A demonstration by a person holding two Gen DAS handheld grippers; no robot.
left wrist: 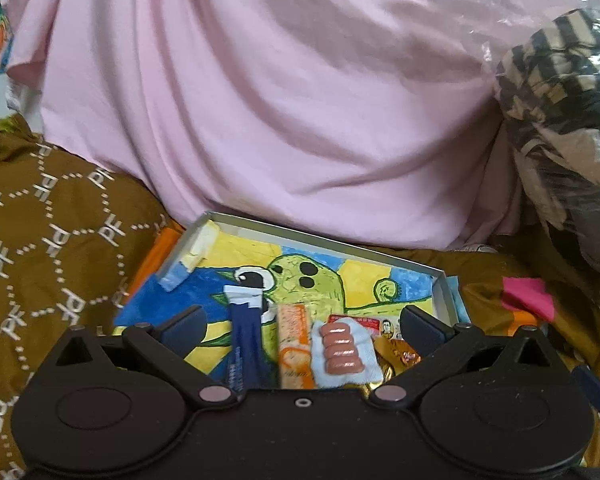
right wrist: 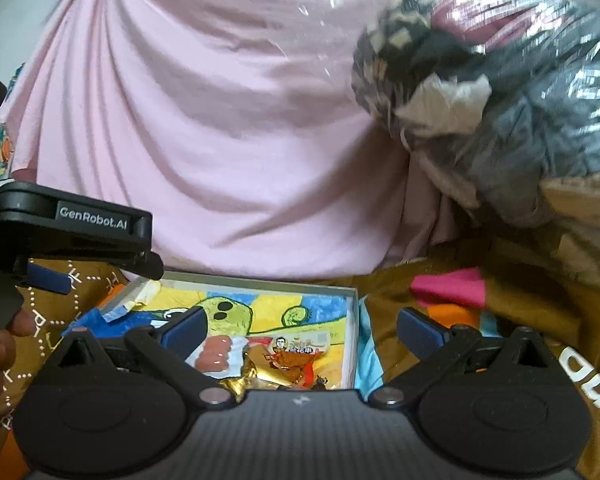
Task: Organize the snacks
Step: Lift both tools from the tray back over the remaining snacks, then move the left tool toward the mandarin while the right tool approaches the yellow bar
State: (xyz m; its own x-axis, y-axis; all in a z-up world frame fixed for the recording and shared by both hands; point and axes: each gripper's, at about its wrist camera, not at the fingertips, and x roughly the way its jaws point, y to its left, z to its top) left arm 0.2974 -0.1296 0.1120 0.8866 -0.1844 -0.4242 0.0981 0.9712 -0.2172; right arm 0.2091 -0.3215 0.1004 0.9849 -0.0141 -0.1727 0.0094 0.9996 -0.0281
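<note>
**Both claws poised over the snack box**

The shallow box (left wrist: 324, 240), lined with a bright drawing, rests on brown patterned cloth (left wrist: 52, 216). Along its near edge lie a navy packet (left wrist: 244, 344), an orange packet (left wrist: 294, 344), a sausage pack (left wrist: 342, 346) and gold-wrapped sweets (right wrist: 260, 368). The left claw (left wrist: 300, 326) stands wide and empty, straddling the row directly ahead; both stick packets run lengthwise along the claw's line of sight. The right claw (right wrist: 300, 330), also wide and empty, frames the sausage pack and sweets. Judged nearer to the stick packets: the left.
</note>
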